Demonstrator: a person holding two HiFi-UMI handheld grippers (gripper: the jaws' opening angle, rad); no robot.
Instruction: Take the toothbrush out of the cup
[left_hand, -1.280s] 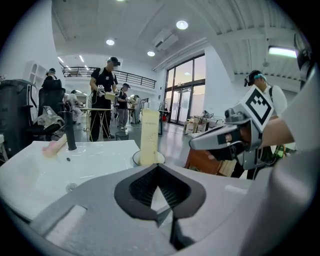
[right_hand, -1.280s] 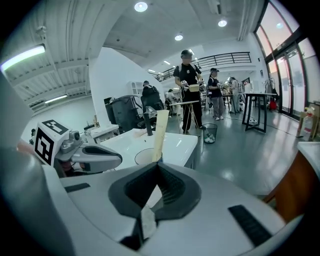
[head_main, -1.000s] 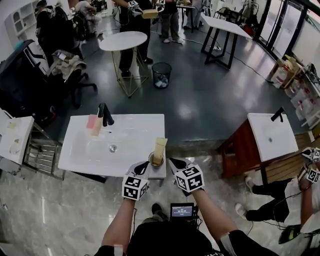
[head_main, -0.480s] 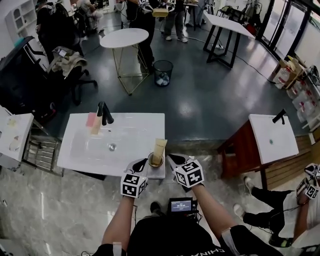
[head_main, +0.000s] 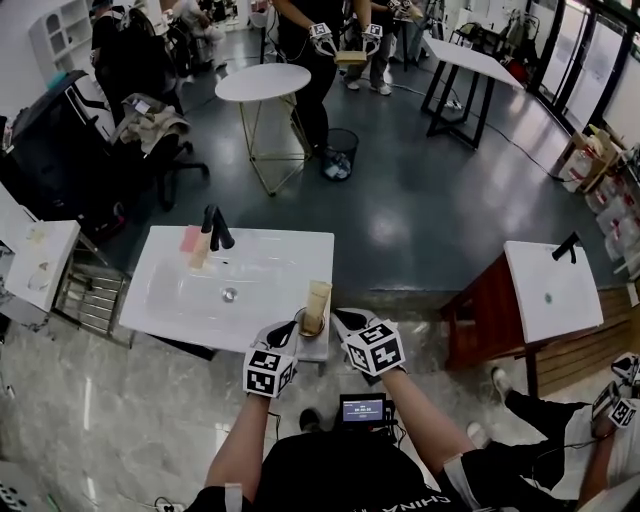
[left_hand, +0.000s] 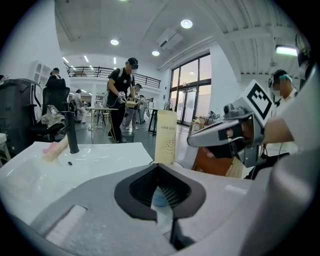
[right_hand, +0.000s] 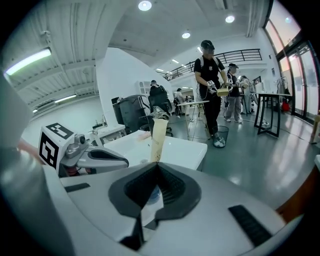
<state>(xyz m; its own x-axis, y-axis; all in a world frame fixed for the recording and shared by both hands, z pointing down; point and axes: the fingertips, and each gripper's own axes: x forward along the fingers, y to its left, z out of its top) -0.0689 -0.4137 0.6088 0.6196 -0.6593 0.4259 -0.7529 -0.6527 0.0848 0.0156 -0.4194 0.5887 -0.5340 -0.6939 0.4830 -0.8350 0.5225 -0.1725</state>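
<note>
A small cup (head_main: 311, 322) stands on the near right corner of the white sink counter (head_main: 170, 300). A tall cream packet (head_main: 317, 300) rises out of it; I cannot make out a toothbrush apart from it. My left gripper (head_main: 283, 333) sits just left of the cup and my right gripper (head_main: 345, 322) just right of it. Both are shut with nothing between the fingers. In the left gripper view the packet (left_hand: 165, 136) stands past the closed tips (left_hand: 159, 165), with the right gripper (left_hand: 220, 135) beside it. The right gripper view shows the packet (right_hand: 158, 140) beyond its closed tips (right_hand: 156, 164).
A black faucet (head_main: 213, 228) and a pink and beige item (head_main: 192, 245) sit at the counter's far edge. A second sink stand (head_main: 552, 295) is to the right. Behind are a round table (head_main: 263, 82), a waste bin (head_main: 338, 153) and people.
Both grippers keep their places beside the cup. The head view has drifted a little, and the person at the back has walked to the right.
</note>
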